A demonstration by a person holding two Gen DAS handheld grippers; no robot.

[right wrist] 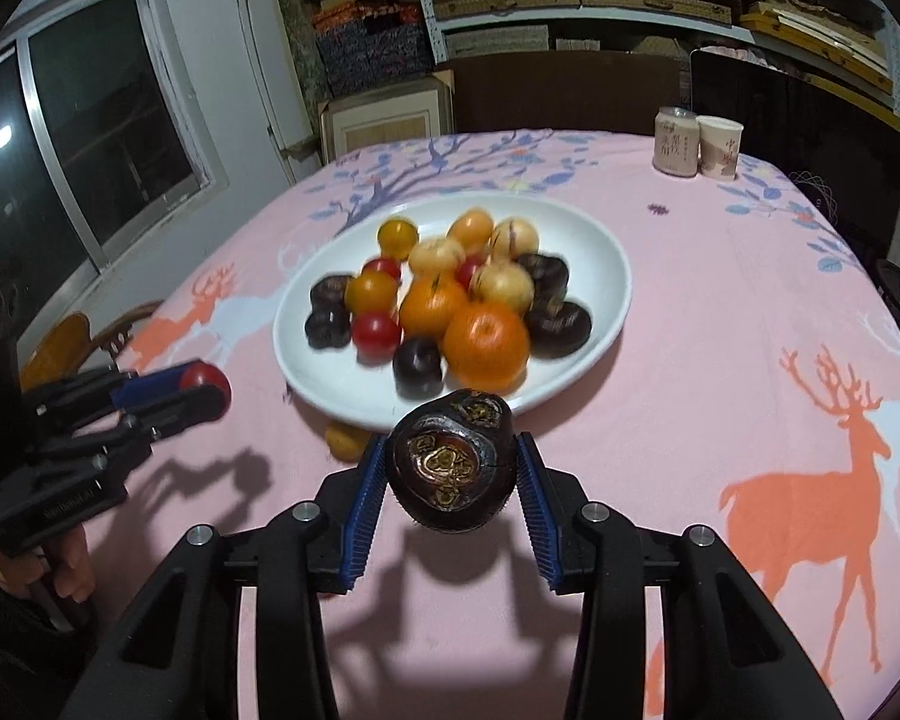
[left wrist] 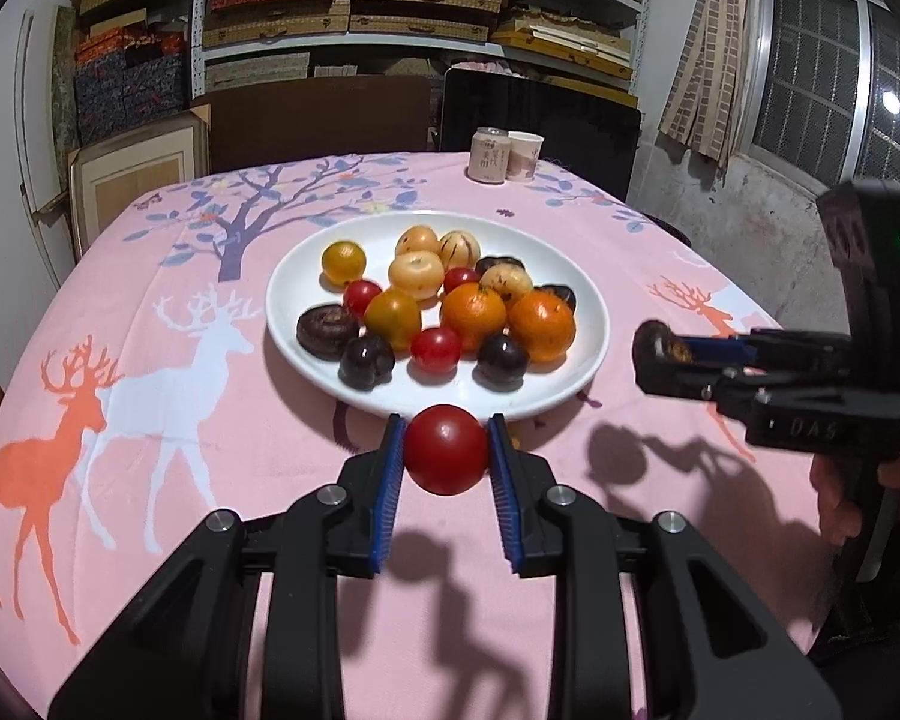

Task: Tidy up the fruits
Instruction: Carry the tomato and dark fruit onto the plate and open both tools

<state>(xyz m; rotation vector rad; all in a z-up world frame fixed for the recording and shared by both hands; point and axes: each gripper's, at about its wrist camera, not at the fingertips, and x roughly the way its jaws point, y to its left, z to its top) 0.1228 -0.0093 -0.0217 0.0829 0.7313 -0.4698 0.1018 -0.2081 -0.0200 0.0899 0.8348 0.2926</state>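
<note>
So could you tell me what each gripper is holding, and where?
Left gripper: red tomato, clamped at its sides. Right gripper: dark water chestnut, likewise.

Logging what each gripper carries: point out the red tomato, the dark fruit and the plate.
Red tomato point(left wrist: 445, 449), left wrist view, middle of its front.
Dark fruit point(right wrist: 452, 467), right wrist view, its marked face.
Plate point(left wrist: 306, 354), left wrist view, bare near-left rim.
</note>
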